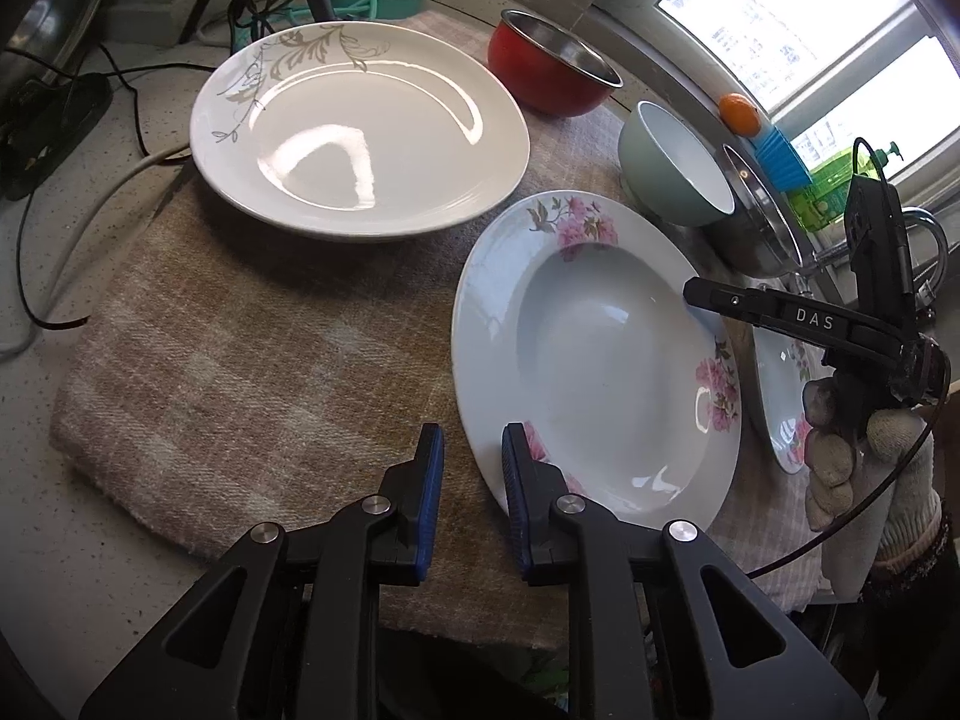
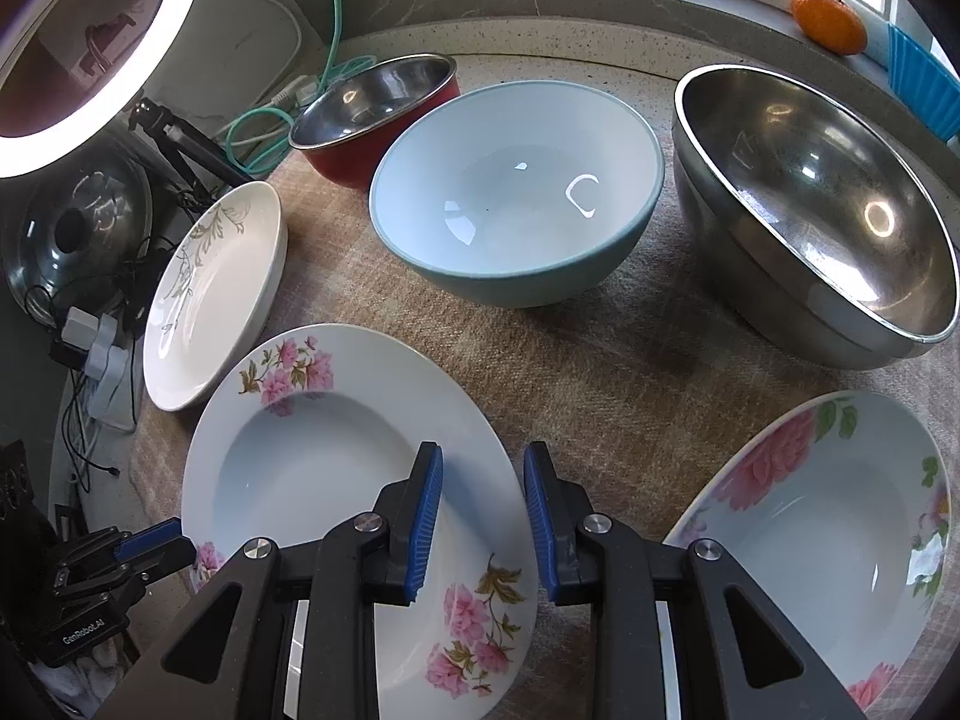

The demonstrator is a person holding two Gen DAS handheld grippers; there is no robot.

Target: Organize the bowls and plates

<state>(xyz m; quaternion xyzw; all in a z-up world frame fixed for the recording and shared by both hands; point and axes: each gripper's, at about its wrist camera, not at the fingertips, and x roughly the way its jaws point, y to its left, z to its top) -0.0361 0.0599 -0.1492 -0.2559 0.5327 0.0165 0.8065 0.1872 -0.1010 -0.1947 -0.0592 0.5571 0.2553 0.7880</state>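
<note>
Both tools at the pink-flowered soup plate (image 1: 600, 354), one on each side of its rim. Plate lies flat on the checked cloth (image 1: 240, 360) that covers the worktop.

Left tool (image 1: 473, 468): jaws narrowed but a gap remains; near rim of the plate sits between the blue pads. Whether the pads press on the rim, cannot tell.

Right tool (image 2: 483, 516): jaws likewise part-closed, straddling the opposite rim; one pad over the plate's inside, the other outside over the cloth. No firm pinch visible.

Step in hand, as I judge it: a two-handed grasp of this plate, to stack it with a like one.

Candidates nearby: second flowered plate (image 2: 828, 540) just to the right; white leaf-pattern plate (image 1: 360, 126) beyond. Pale blue bowl (image 2: 516, 192), red bowl (image 2: 372, 108), steel bowl (image 2: 816, 210) behind.

Next move calls for both rims clamped evenly, then a level lift.
</note>
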